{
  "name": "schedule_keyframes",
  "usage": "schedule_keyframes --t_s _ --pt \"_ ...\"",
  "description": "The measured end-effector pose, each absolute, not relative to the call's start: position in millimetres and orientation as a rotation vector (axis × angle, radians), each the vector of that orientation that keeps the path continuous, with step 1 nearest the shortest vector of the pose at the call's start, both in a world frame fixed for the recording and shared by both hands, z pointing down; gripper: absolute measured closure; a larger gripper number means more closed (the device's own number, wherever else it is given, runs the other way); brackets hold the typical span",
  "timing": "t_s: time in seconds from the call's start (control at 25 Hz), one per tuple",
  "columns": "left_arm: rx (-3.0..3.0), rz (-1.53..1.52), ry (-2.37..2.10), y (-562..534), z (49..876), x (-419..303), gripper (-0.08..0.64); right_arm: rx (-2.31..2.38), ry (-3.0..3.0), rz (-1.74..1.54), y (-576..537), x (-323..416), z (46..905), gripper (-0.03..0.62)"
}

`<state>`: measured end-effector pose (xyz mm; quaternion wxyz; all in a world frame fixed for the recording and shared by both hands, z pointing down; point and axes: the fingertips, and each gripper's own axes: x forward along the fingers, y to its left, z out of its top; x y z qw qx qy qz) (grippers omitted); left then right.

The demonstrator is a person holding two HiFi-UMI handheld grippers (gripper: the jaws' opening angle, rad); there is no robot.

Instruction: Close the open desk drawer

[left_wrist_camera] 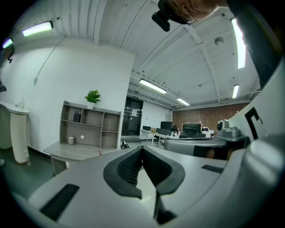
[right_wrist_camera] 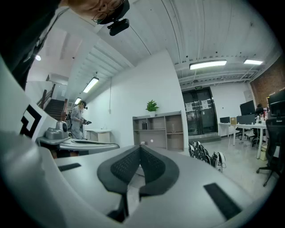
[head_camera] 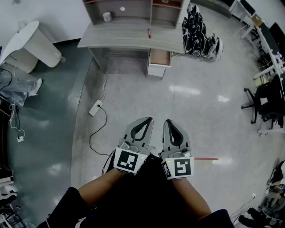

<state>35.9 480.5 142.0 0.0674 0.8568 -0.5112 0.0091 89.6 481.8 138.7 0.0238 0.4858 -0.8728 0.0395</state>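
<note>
A pale, glossy floor (head_camera: 187, 116) is stretching across an open office, with a grey desk (head_camera: 129, 40) standing against the far wall and a shelf unit (head_camera: 133, 11) sitting on its back edge. The drawer (head_camera: 159, 60) is hanging open under the desk's right end, pulled out toward the near side and showing its wooden inside. A red pen (head_camera: 149, 33) is lying on the desktop just above it. Near the camera the person is holding both tools out level, side by side and pointing at the desk, well apart from the drawer. The left gripper (head_camera: 148, 121) is showing its jaws pressed together with nothing between them, and the right gripper (head_camera: 169, 122) is doing the same, pads meeting at the tip and pinching nothing. To the left a white power strip (head_camera: 95, 107) is lying on the floor with its black cable (head_camera: 95, 138) curling toward the near side. A heap of black-and-white gear (head_camera: 198, 38) is sitting right of the desk, a black chair (head_camera: 262, 102) is standing at the far right, and a red strip (head_camera: 206, 158) is marking the floor just right of the right gripper.
</note>
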Motion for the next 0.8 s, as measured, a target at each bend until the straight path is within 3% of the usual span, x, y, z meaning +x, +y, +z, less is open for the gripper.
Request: schedule_keyframes --t_s 0.8 --pt "2.510 0.041 -1.660 484.6 156.0 59.9 0.546 1.488 -2.716 0.081 494.6 142.9 148.9 0.575"
